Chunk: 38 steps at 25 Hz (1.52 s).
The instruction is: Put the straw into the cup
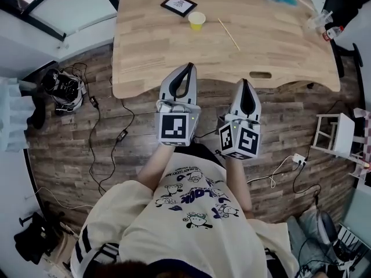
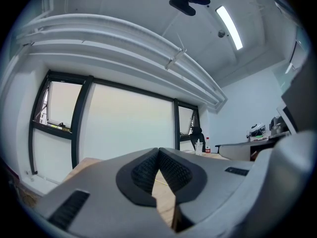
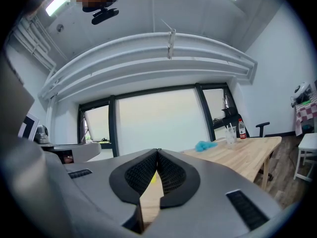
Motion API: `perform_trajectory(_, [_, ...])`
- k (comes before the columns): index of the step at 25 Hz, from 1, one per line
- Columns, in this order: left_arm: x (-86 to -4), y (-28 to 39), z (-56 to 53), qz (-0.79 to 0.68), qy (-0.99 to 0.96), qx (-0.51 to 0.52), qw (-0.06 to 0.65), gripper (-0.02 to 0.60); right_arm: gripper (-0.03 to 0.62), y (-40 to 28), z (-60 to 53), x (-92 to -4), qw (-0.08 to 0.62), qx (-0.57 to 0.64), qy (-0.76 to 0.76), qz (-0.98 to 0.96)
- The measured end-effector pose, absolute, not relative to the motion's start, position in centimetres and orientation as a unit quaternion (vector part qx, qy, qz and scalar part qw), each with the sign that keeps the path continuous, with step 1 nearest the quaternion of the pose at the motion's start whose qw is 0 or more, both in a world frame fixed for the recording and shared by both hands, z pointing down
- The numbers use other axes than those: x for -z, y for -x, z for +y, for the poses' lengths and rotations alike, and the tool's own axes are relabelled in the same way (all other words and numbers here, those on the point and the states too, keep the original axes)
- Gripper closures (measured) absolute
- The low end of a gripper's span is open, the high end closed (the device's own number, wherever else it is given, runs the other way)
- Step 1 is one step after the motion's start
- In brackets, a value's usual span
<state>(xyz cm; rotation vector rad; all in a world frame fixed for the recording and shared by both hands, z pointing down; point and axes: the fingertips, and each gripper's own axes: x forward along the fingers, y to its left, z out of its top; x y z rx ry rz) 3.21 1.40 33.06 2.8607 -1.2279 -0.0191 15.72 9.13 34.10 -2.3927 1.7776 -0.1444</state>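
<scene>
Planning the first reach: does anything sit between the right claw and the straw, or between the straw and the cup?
Nothing visible does. Bare table lies between the right claw and the straw, and between the straw and the yellow cup; the framed card sits beyond it.

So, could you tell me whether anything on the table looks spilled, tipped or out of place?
Nothing stands out. The yellow cup stands upright on the table, the straw lies flat beside it, not touching, and no spill shows.
</scene>
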Motion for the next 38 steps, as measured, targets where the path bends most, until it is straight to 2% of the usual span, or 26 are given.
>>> perform_trajectory(25, [-34.1,-7.6,-12.3,-0.390,-0.920,-0.001,0.027,0.560,0.595,-19.8,-5.3,-34.6,0.064,0.056,0.798,0.596])
perform_trajectory(38, [-35.8,-7.1,-17.1,-0.397,-0.917,-0.017,0.041,0.560,0.595,-19.8,-10.1,-36.2,0.061,0.074,0.799,0.594])
